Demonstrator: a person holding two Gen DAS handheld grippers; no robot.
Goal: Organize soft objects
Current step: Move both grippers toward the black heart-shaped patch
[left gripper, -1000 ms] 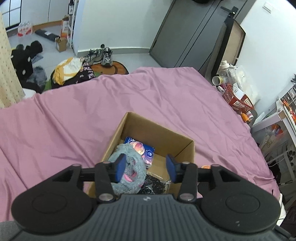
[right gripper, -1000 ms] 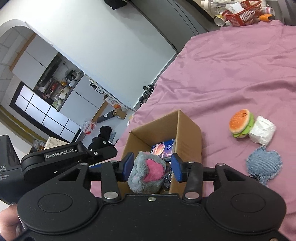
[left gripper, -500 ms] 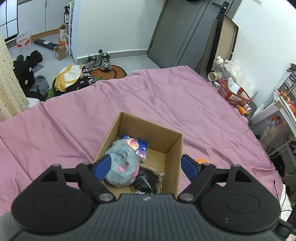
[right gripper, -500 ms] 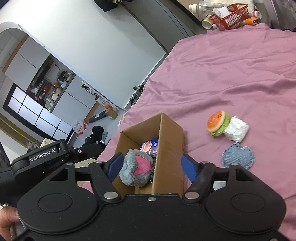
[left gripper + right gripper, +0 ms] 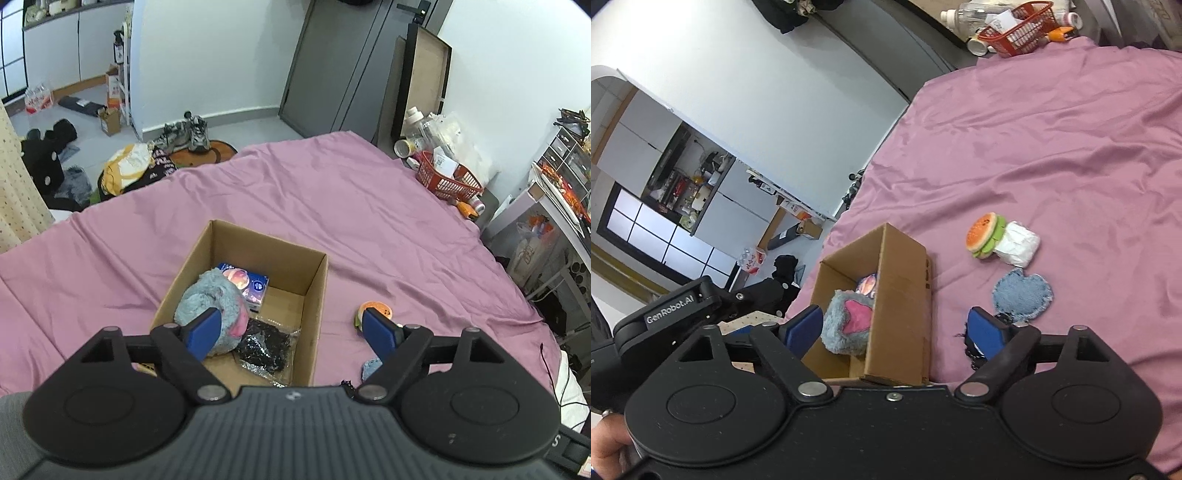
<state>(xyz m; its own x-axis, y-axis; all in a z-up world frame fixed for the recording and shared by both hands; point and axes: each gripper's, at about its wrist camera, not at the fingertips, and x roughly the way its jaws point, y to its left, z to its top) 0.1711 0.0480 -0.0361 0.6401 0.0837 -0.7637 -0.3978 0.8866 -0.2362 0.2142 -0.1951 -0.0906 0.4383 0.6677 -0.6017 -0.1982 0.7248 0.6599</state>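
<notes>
left gripper (image 5: 291,330): jaws wide, empty | right gripper (image 5: 894,330): jaws opening, empty | grey plush (image 5: 846,323): lying in cardboard box (image 5: 905,295) | burger toy (image 5: 984,234): on bedsheet (image 5: 1052,147), 2 o'clock from box; light, squashy; pinch across bun

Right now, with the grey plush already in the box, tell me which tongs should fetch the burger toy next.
Right. The right tongs, opening and holding nothing, face the burger toy lying unobstructed on the pink sheet beside the box. In the left view, the left tongs' own finger partly hides it.
</notes>
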